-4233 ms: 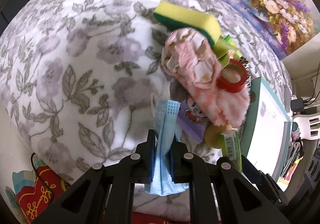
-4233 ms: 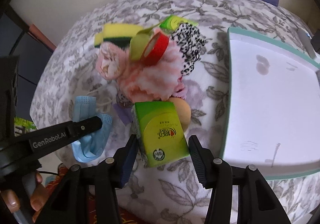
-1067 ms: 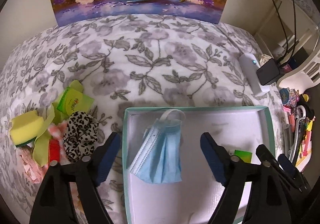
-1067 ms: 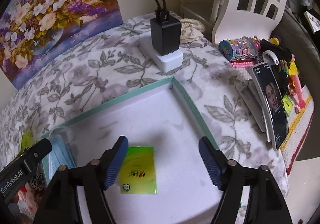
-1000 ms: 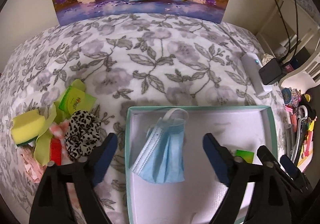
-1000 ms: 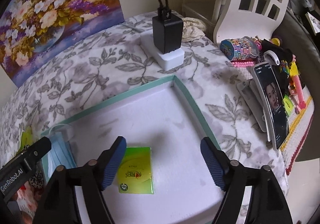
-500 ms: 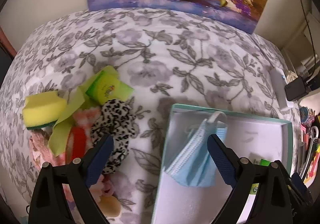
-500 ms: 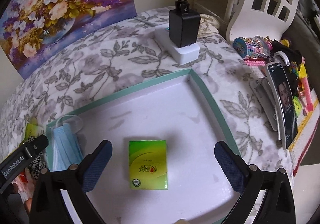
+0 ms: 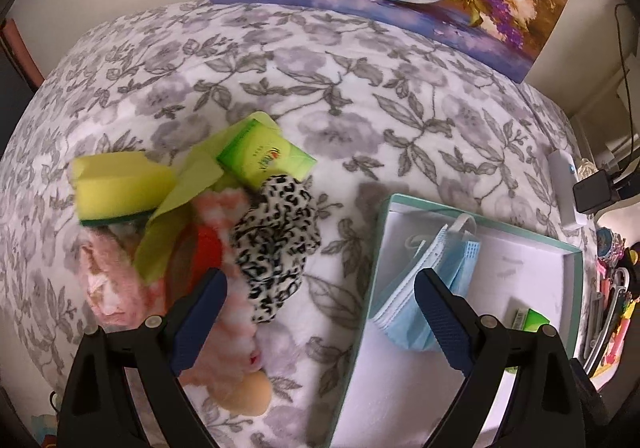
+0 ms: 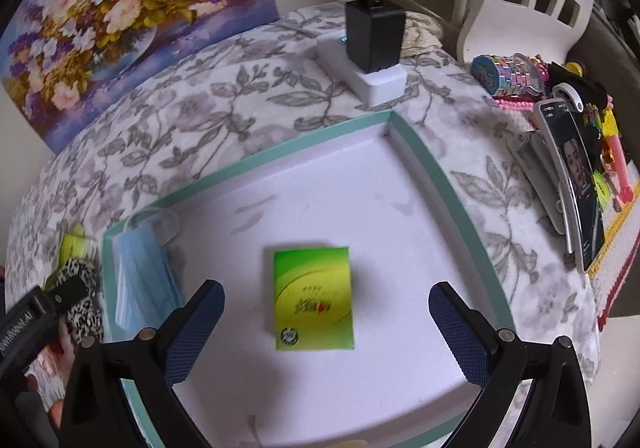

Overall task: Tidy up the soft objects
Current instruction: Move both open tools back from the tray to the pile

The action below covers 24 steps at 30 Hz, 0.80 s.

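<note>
Below, right gripper (image 10: 326,302) spread wide, jaws just opened, green tissue pack (image 10: 313,298) lying loose between them on tray (image 10: 440,176) floor. Left gripper (image 9: 320,306) released, straddling tray edge; blue face mask (image 9: 424,288) beside its right finger.

Two steep downward wrist views — shared tray (image 9: 576,260) (image 10: 312,140)

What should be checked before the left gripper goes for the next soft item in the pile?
1. Left gripper empty, jaws wide: ok.
2. Right gripper clear of the green tissue pack: ok.
3. Blue face mask inside the tray: ok.
4. Free floor left in the tray: ok.
5. Leopard scrunchie on top of the pile, reachable: ok.
6. Scrunchie free of the pink cloth beneath: cannot tell.
</note>
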{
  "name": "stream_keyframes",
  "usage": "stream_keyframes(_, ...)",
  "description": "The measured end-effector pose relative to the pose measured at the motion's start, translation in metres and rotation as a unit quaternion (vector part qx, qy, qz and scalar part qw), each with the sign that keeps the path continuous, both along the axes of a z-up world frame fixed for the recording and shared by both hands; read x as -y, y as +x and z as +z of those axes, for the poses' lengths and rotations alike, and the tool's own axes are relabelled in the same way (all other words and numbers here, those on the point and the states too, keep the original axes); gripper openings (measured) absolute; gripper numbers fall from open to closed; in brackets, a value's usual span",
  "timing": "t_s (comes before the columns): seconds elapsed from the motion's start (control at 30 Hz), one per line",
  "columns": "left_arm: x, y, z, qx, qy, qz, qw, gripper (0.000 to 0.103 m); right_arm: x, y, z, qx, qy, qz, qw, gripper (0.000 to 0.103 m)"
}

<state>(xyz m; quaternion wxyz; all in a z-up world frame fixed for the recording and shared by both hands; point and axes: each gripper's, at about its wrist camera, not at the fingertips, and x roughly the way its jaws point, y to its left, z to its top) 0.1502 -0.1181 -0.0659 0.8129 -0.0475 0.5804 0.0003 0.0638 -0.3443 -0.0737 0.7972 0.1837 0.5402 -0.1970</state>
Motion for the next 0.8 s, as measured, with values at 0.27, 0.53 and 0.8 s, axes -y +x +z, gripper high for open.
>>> stream_keyframes(0.27,-0.027,-0.015,0.021,0.01,0.014,0.007,0.9998,0.095,-0.03,-0.005,0.005,-0.01,-0.027,0.034,0.999,0.103)
stream_keyframes(0.53,-0.071,-0.029,0.038,0.027,0.041,0.03,0.9983,0.095,-0.07,-0.004,0.023,0.019,-0.023,0.071,0.997,0.103)
stream_keyframes(0.8,-0.127,-0.035,0.031,0.008,0.032,0.073,0.9968,0.095,-0.123,0.004,0.024,0.025,-0.005,0.121,0.992,0.103)
